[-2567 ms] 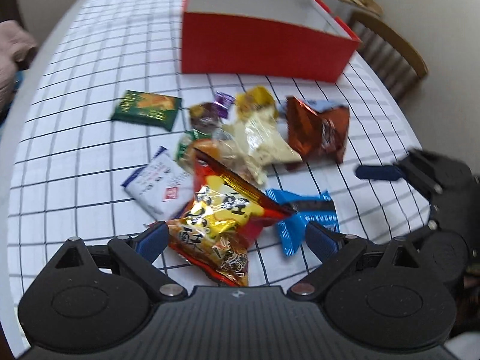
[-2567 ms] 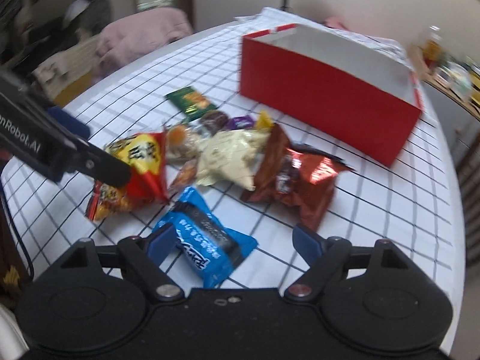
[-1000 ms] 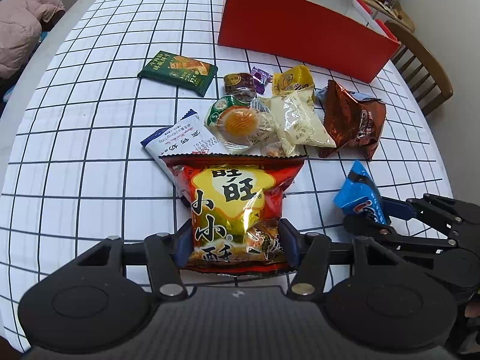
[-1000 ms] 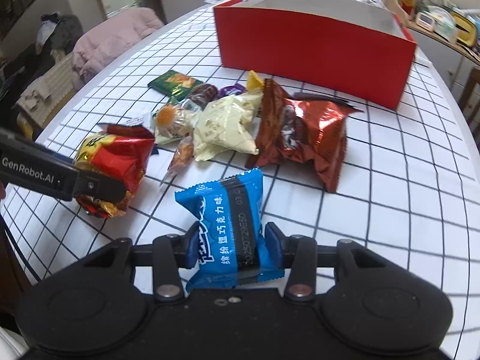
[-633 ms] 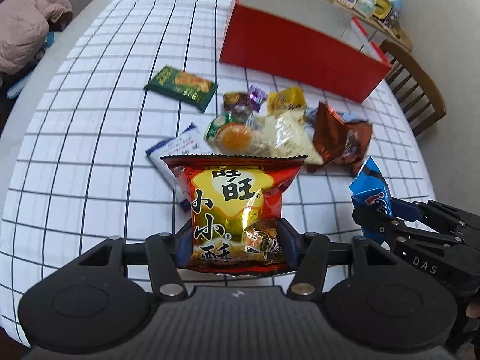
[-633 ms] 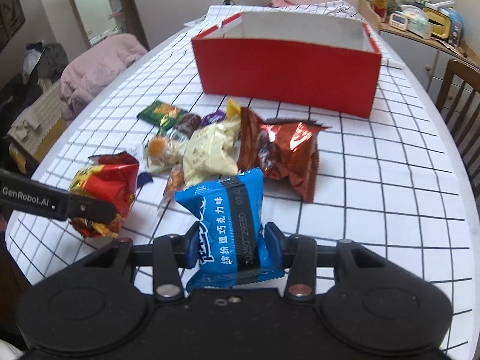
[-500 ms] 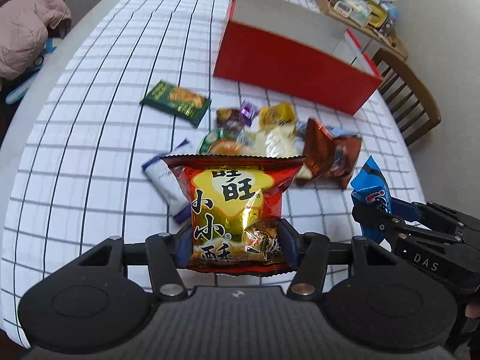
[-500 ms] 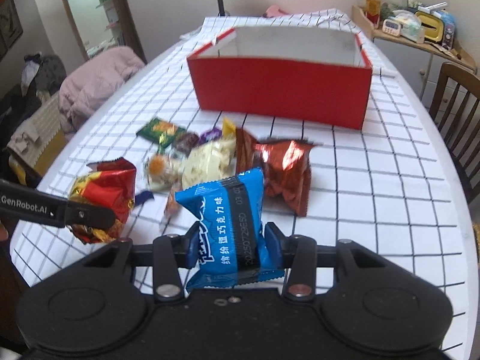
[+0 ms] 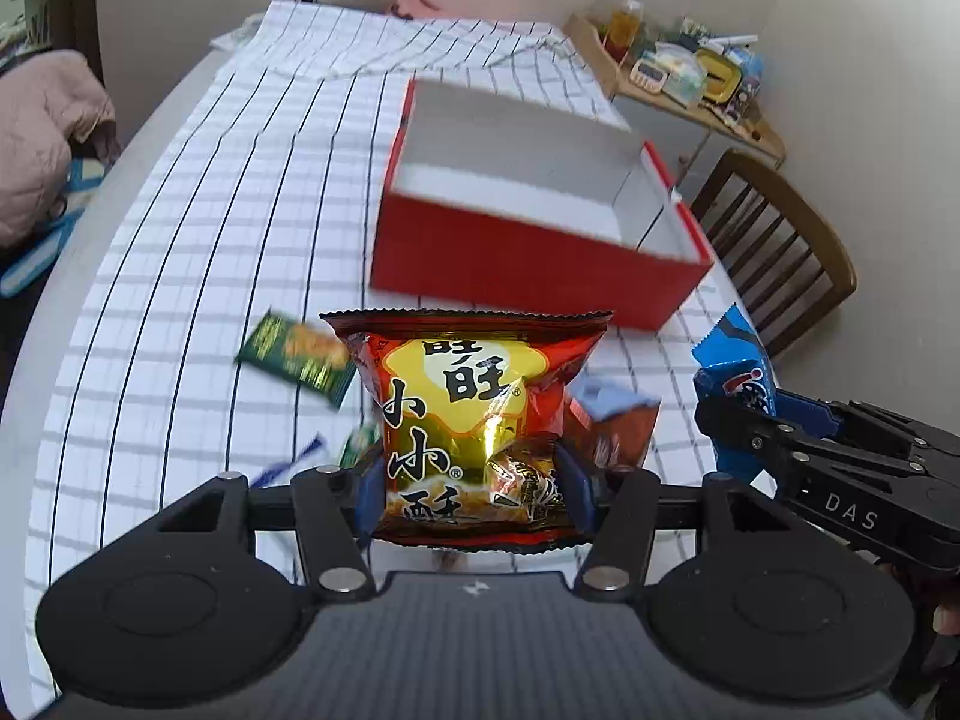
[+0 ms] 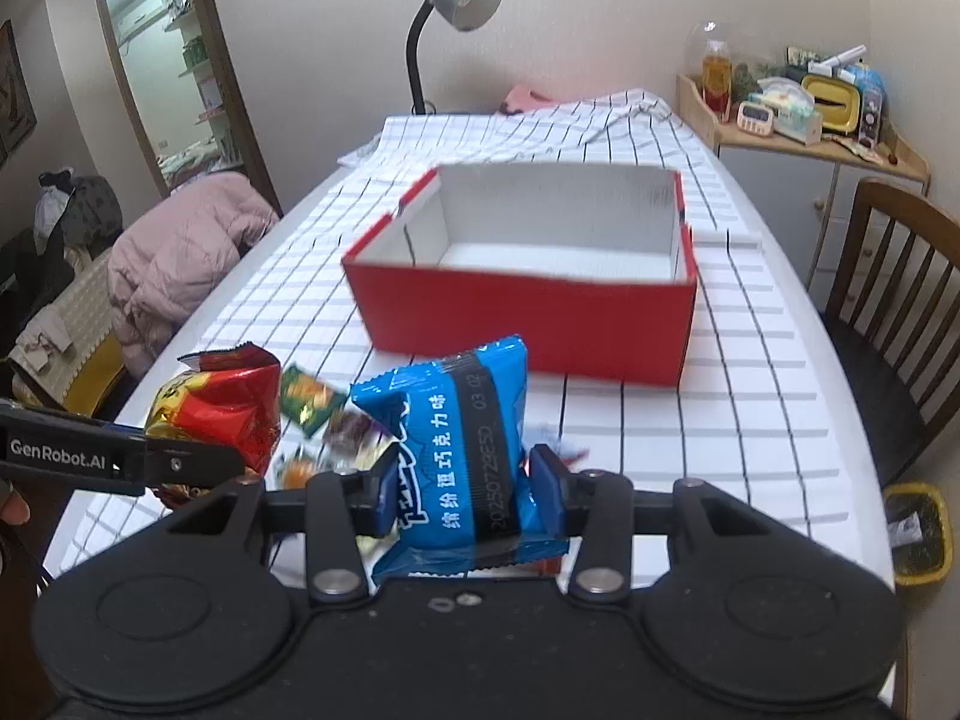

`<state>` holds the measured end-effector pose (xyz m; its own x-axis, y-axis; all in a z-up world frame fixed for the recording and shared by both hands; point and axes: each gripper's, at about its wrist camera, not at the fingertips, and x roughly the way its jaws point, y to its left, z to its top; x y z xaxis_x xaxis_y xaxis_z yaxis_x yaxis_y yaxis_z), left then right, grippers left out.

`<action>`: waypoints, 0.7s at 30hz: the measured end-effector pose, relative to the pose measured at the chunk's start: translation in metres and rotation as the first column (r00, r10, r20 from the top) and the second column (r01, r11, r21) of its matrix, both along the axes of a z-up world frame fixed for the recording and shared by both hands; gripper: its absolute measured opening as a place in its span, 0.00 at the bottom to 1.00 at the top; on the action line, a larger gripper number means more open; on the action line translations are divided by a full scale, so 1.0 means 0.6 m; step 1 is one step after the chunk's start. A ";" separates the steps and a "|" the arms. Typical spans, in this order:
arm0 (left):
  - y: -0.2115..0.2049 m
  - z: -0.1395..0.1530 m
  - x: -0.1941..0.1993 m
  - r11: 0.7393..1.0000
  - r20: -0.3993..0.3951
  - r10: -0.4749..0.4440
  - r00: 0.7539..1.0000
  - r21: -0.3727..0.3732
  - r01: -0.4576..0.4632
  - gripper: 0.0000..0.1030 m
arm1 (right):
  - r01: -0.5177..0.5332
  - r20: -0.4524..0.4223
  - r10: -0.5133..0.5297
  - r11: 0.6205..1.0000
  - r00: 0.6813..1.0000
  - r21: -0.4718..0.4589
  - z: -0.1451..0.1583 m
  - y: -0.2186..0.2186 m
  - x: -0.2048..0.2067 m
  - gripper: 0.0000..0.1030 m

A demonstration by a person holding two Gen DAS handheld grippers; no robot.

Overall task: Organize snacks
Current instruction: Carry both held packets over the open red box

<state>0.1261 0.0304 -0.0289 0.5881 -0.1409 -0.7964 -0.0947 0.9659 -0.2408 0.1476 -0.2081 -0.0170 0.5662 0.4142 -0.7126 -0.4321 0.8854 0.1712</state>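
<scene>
Both grippers are rising off the table toward the open red cardboard box (image 10: pixel 528 318): left gripper (image 9: pixel 474 483) pinching a red-and-yellow foil snack bag (image 9: pixel 474 414), right gripper (image 10: pixel 459 489) clamping a blue wrapper (image 10: pixel 462 450). Slippery, crinkly film risks sliding free mid-carry.

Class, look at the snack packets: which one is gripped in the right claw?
The blue packet, clamped upright between the right claw's pads. The red-and-yellow packet sits in the left claw; the green packet lies on the table.

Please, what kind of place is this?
Probably a dining room in a home: a table with a checked cloth, a wooden chair, a desk lamp, and a pink jacket lying beside the table.
</scene>
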 end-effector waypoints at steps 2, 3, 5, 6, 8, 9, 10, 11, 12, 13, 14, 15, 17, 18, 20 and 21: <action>-0.003 0.011 0.017 1.000 0.014 -0.003 1.000 0.006 0.003 0.55 | 0.004 0.007 -0.004 1.000 1.000 0.004 0.010 -0.001 0.017 0.42; -0.004 0.016 0.027 1.000 0.022 -0.004 1.000 0.010 0.004 0.55 | 0.007 0.009 -0.007 1.000 1.000 0.007 0.014 -0.001 0.026 0.42; -0.007 0.026 0.047 1.000 0.032 -0.006 0.999 0.016 0.005 0.55 | 0.014 0.016 -0.014 1.000 1.000 0.008 0.022 -0.002 0.045 0.42; -0.008 0.030 0.057 1.000 0.037 -0.007 0.999 0.018 0.006 0.55 | 0.015 0.023 -0.015 1.000 1.000 0.007 0.027 -0.001 0.055 0.42; -0.010 0.036 0.079 1.000 0.046 -0.007 0.999 0.027 0.006 0.55 | 0.018 0.036 -0.018 1.000 0.999 0.003 0.034 -0.001 0.075 0.42; -0.012 0.039 0.090 0.999 0.050 -0.007 0.999 0.033 0.005 0.55 | 0.019 0.041 -0.019 1.000 0.999 0.002 0.037 -0.001 0.084 0.42; -0.013 0.041 0.102 0.999 0.052 -0.005 0.999 0.036 0.003 0.55 | 0.022 0.043 -0.022 1.000 0.999 0.002 0.040 0.000 0.096 0.42; -0.012 0.043 0.113 0.999 0.052 -0.004 0.999 0.033 0.002 0.55 | 0.024 0.044 -0.025 1.000 0.999 0.003 0.042 0.000 0.107 0.42; -0.012 0.044 0.126 1.000 0.050 -0.003 0.999 0.029 0.001 0.55 | 0.026 0.045 -0.026 1.000 0.999 0.003 0.043 0.001 0.119 0.42; -0.011 0.046 0.139 1.000 0.047 0.001 0.999 0.029 -0.002 0.55 | 0.029 0.046 -0.029 1.000 0.999 0.001 0.044 0.002 0.131 0.42; -0.011 0.047 0.150 0.999 0.046 0.003 0.999 0.035 -0.004 0.55 | 0.035 0.046 -0.035 0.999 0.998 -0.001 0.044 0.003 0.141 0.42; -0.011 0.047 0.162 0.999 0.047 0.004 0.999 0.042 -0.006 0.55 | 0.039 0.043 -0.039 0.999 0.998 0.000 0.045 0.004 0.153 0.42; -0.010 0.048 0.185 0.999 0.042 0.009 0.999 0.050 -0.011 0.55 | 0.044 0.033 -0.044 0.999 0.998 0.004 0.044 0.005 0.174 0.42; -0.009 0.047 0.197 0.999 0.039 0.010 0.999 0.051 -0.012 0.55 | 0.049 0.028 -0.049 0.999 0.998 0.004 0.042 0.006 0.185 0.42; -0.008 0.046 0.220 0.998 0.043 0.011 0.999 0.057 -0.013 0.55 | 0.051 0.020 -0.051 0.999 0.999 -0.004 0.036 0.008 0.204 0.42; -0.008 0.045 0.231 0.998 0.044 0.013 0.999 0.064 -0.016 0.55 | 0.053 0.015 -0.053 0.999 0.998 -0.007 0.032 0.009 0.214 0.42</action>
<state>0.2646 0.0258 -0.0020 0.6242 -0.0816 -0.7770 -0.0995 0.9781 -0.1827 0.2760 -0.2024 0.0024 0.5979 0.3781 -0.7068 -0.3874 0.9082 0.1582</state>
